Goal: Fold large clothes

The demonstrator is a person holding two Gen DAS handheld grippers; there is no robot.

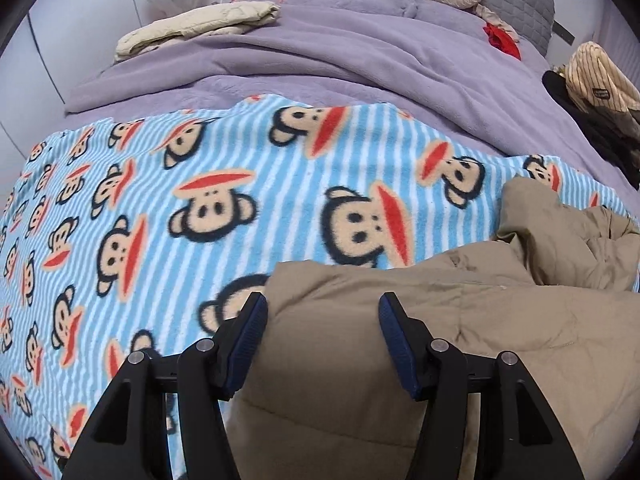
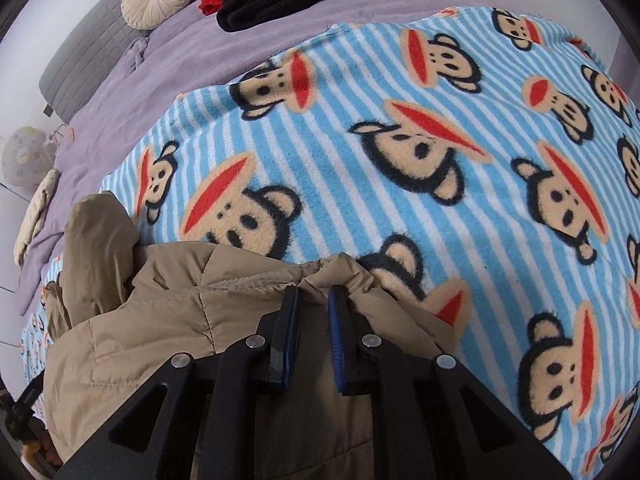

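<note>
The left gripper (image 1: 323, 312) has its jaws spread around a puffy end of the tan padded jacket (image 1: 400, 340), pads beside the fabric, contact unclear. The jacket lies crumpled along the near edge of the monkey-print blanket (image 1: 240, 184). The right gripper (image 2: 313, 300) has its jaws nearly together, pinching the jacket's stitched seam edge (image 2: 248, 284).

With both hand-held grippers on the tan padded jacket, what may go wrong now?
1. The right hand-held gripper pinches only a thin bunched edge of the tan padded jacket; it may slip out.
2. The left hand-held gripper straddles a thick fold and may grip poorly.
3. The monkey blanket underneath may drag along.
</note>
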